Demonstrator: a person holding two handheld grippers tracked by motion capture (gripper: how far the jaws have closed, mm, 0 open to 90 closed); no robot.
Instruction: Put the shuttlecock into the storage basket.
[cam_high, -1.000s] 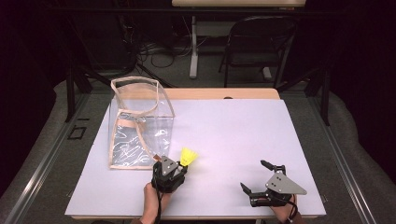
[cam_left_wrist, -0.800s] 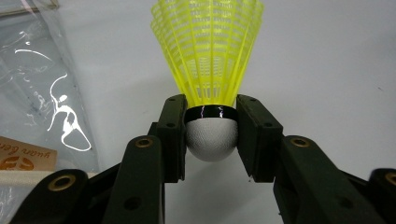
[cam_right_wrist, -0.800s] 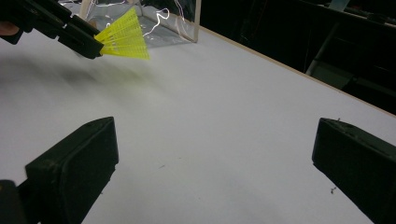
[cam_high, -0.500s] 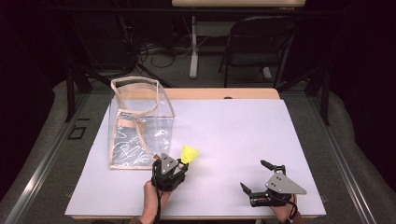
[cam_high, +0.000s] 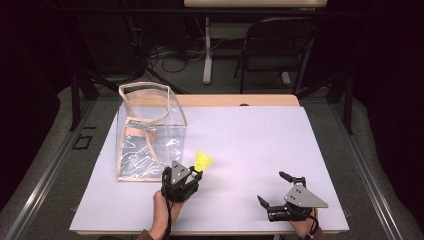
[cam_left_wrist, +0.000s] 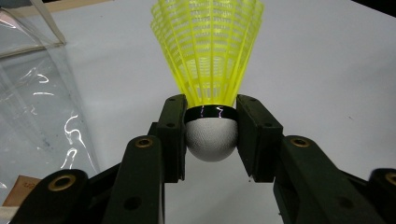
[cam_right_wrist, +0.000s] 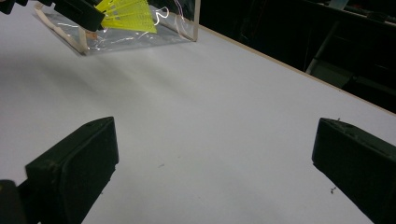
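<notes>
A yellow shuttlecock (cam_high: 203, 161) with a white cork base (cam_left_wrist: 211, 139) is held just above the white table. My left gripper (cam_high: 194, 175) is shut on that base, its jaws clamping the cork from both sides, skirt (cam_left_wrist: 208, 46) pointing away from me. A clear plastic bag (cam_high: 145, 134) with tan trim stands open-topped just left of it. My right gripper (cam_high: 274, 189) rests near the front right of the table, open, with bare table between its jaws. From the right gripper view the shuttlecock (cam_right_wrist: 127, 17) shows far off beside the bag (cam_right_wrist: 140, 32).
The white table sheet (cam_high: 250, 135) spreads wide between the two grippers and toward the back. A wooden table edge (cam_high: 235, 100) runs along the rear. Beyond it stand a dark chair (cam_high: 275, 45) and cables on the floor.
The left gripper with the shuttlecock has risen slightly and shifted a little toward the bag. The right gripper has stayed where it was.
</notes>
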